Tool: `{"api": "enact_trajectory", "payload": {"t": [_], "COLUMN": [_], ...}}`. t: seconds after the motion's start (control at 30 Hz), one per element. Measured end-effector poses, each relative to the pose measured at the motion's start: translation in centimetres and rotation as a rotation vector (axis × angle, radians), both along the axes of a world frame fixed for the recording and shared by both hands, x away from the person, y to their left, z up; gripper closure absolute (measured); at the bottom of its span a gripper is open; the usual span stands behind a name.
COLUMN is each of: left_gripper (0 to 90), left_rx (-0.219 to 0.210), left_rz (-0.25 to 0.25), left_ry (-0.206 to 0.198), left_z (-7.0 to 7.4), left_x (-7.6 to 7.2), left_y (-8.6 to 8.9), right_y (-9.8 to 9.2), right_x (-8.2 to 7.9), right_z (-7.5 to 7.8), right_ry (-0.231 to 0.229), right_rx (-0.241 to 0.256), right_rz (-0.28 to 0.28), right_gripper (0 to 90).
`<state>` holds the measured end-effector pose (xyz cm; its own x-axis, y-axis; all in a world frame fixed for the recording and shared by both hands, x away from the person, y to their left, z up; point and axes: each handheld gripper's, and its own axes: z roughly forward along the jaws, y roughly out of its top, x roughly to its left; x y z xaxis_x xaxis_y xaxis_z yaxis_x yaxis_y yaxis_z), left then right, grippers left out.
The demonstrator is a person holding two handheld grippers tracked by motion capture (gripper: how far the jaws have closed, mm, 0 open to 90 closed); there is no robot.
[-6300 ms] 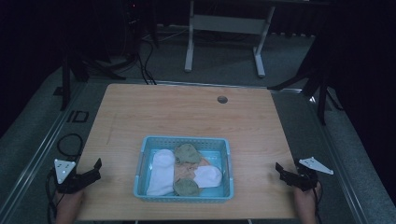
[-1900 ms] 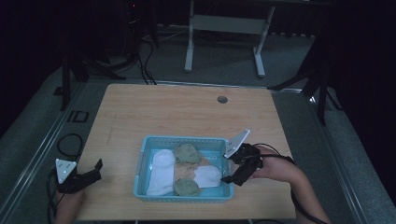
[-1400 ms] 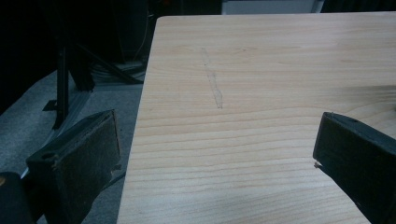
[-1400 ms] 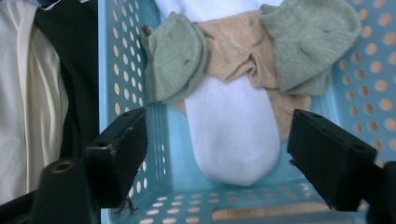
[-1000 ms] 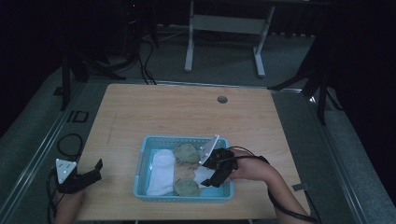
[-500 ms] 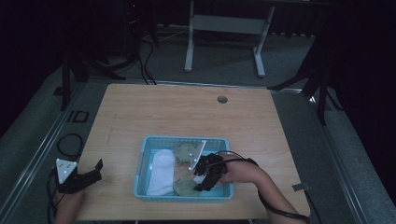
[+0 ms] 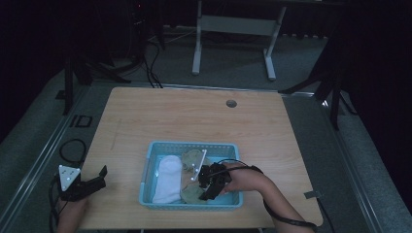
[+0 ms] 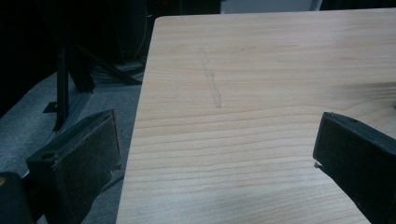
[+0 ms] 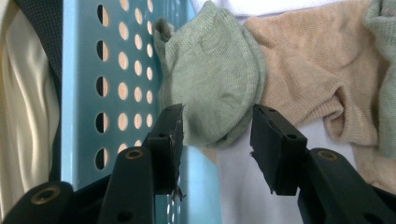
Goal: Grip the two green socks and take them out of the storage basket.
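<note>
right gripper (image 9: 217, 128) reaching into basket (image 7: 154, 151) since a second ago | jaws spread, seemingly closing around green sock (image 9: 210, 84) | left gripper (image 7: 90, 183) idling, jaws spread

Right tool (image 9: 217, 135) reaches forward, jaws apart; left tool (image 8: 215, 154) gapes wide.

A wooden table (image 7: 194, 116) bears a grommet hole (image 7: 231, 103); a metal stand (image 7: 233, 29) behind.

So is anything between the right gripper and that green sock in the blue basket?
Nothing visible. The right gripper has its open fingers on either side of the pale green knitted sock, which lies against the perforated blue plastic basket wall; the peach sock sits beside it.
</note>
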<state>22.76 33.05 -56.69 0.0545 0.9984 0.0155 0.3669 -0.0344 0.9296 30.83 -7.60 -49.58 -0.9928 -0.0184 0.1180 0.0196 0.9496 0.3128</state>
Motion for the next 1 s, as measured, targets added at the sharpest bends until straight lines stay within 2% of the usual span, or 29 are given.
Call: {"api": "enact_trajectory", "payload": {"t": [0.13,0.33,0.4,0.67,1.0], "left_gripper": [0.4,0.4,0.4,0.3,0.3], "left_rx": [0.001,-0.001,0.0,0.001,0.0], "left_rz": [0.0,0.001,0.001,0.003,0.005], "left_ry": [0.002,0.0,0.001,0.002,0.003], "left_z": [0.0,0.0,0.0,0.0,0.0], "left_x": [0.0,0.0,0.0,0.0,0.0], "left_y": [0.0,0.0,0.0,0.0,0.0], "right_y": [0.4,0.8,0.7,0.3,-0.9], "right_x": [0.0,-0.2,-0.3,-0.5,-0.2], "right_z": [-0.4,-0.5,-0.2,1.6,3.9], "right_ry": [-0.014,-0.059,-0.073,-0.091,-0.13], "right_rx": [-0.009,-0.018,-0.01,0.019,0.051], "right_rz": [0.01,0.027,0.038,0.049,0.028], "right_gripper": [55.6,76.2,79.7,82.0,83.4]}}
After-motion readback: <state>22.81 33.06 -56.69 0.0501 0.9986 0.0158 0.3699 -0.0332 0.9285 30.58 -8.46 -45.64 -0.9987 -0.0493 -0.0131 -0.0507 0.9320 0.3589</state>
